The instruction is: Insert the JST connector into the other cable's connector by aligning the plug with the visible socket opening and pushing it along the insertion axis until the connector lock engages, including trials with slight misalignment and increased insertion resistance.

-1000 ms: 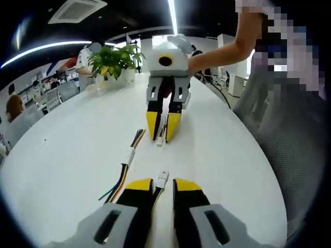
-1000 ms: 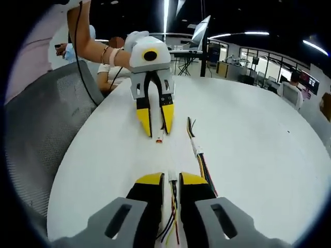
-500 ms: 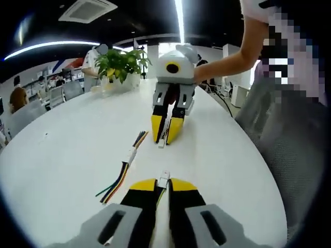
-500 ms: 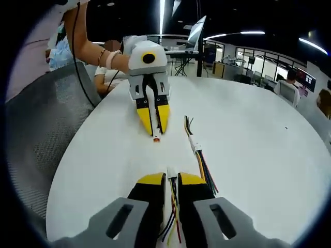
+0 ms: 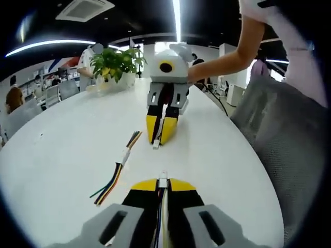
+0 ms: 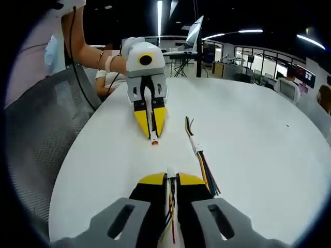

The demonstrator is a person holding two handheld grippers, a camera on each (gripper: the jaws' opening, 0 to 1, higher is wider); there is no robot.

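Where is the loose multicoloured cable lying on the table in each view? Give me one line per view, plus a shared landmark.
Left gripper view: the loose multicoloured cable lies left of centre, left of the left gripper.
Right gripper view: it lies right of centre, right of the right gripper.
Shared landmark: the white table.

Left gripper [image 5: 163, 184] has its jaws pinched together, tips nearly touching. Right gripper [image 6: 171, 178] is likewise closed. They face each other nose to nose, apart, each gripped from behind by a hand [image 5: 192, 73].
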